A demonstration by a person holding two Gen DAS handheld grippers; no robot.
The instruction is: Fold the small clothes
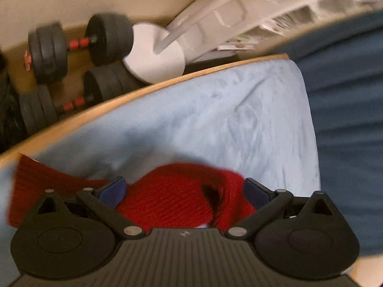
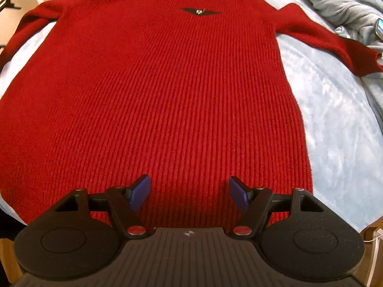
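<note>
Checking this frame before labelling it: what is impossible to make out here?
- Left wrist view: motion blur; whether the left gripper touches the red sweater's sleeve.
- Right wrist view: red sweater collar cut by top edge; chest badge too small to read; hem hidden behind right gripper.

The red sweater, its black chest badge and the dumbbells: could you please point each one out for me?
red sweater (image 2: 153, 100): right wrist view, middle of the ribbed front.
black chest badge (image 2: 199, 12): right wrist view, its metal centre.
dumbbells (image 1: 47, 52): left wrist view, a black weight plate of the upper one.
</note>
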